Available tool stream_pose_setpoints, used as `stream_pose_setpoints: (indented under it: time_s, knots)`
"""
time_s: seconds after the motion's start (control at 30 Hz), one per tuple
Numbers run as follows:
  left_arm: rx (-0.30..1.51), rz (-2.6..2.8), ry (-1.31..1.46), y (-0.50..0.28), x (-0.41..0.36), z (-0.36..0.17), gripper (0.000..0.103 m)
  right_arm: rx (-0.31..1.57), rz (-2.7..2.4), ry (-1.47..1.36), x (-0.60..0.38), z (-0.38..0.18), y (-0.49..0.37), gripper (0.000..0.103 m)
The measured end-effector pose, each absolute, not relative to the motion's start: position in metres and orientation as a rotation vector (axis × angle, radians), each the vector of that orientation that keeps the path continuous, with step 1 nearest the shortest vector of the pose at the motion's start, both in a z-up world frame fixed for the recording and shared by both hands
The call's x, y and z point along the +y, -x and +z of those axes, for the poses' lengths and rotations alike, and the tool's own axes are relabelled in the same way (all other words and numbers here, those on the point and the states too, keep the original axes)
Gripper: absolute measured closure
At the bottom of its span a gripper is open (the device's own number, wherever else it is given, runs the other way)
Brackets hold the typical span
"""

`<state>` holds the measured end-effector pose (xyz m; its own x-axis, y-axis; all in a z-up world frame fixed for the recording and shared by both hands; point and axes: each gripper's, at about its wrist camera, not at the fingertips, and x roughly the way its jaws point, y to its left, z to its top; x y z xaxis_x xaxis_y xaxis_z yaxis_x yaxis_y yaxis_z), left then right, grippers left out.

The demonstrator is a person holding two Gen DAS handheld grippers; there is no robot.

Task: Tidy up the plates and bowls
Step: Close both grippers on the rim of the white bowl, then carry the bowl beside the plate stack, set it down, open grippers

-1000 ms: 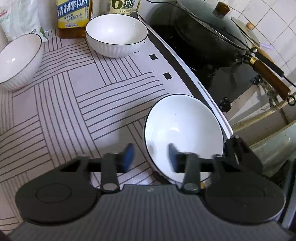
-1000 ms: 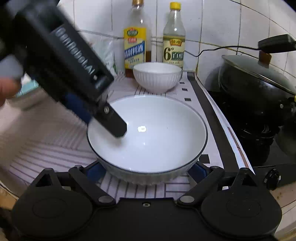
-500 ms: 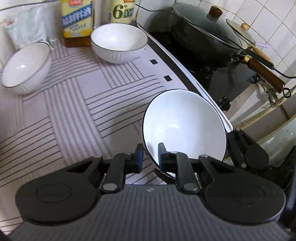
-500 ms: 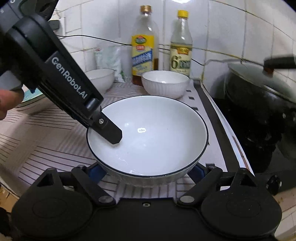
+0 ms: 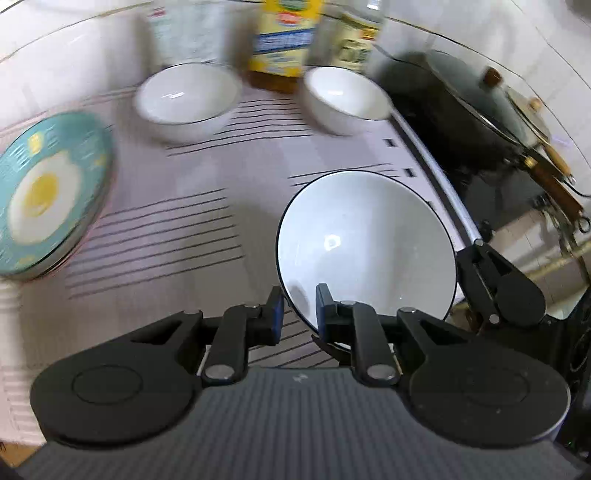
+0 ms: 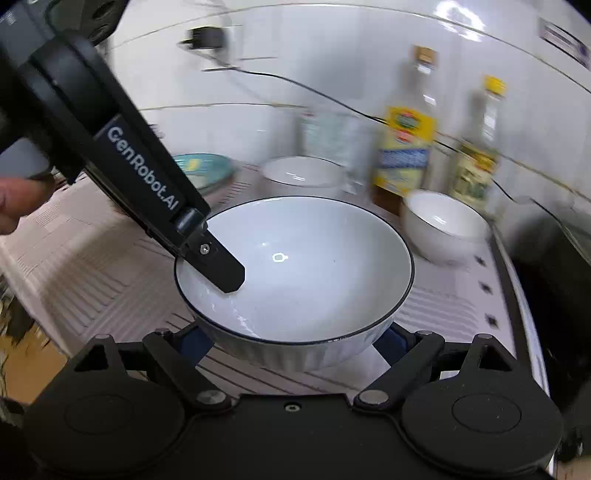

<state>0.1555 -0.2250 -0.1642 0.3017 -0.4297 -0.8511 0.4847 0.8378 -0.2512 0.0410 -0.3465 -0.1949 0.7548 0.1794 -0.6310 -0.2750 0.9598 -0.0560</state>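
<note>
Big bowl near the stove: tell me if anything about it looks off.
The big bowl is held two ways at once: the left gripper pinches its rim, one finger inside, while the right gripper straddles its body from outside. It looks tilted and lifted off the striped mat. No chips or spills visible.

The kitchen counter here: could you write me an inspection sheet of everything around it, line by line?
Surface: striped counter mat, bare in the middle.
Job's things: large white bowl in the tools; two white bowls at the back, left one and right one; egg-pattern plate at the left edge.
Clutter: yellow-label bottle, yellow-capped bottle, plastic bag.
Grippers: left tool pinches the large bowl's rim; right tool spans the bowl's underside, jaws wide.
Cables: black cable along the tiled wall.
Surroundings: lidded wok on the stove, white tiles.
</note>
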Motion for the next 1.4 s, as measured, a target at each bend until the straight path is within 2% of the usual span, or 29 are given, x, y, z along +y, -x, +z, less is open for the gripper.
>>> stream_pose_setpoints:
  time_s: [0.57,0.93,1.13,1.27,1.4]
  knots:
    - [1.252,-0.318,0.076,-0.19,-0.148,-0.195,0.087,0.702,0.525,0.215,-0.284,-0.227,-0.097,0.01]
    - [1.285,-0.313,0.07,-0.192,-0.149,-0.208,0.086,0.788,0.483,0.312,-0.265,-0.238,-0.114,0.006]
    - [1.263,-0.297,0.058,-0.186,-0.145,-0.19,0.083,0.818,0.418,0.301,-0.275,-0.223,-0.093,0.006]
    - [1.257,-0.314,0.094,-0.184,-0.139,-0.172,0.082,0.9,0.339,0.145,-0.302,-0.21,-0.087,0.006]
    - [1.213,-0.337,0.055,-0.181,-0.14,-0.15,0.078,0.904,0.284,-0.002,-0.331,-0.188,-0.078,0.006]
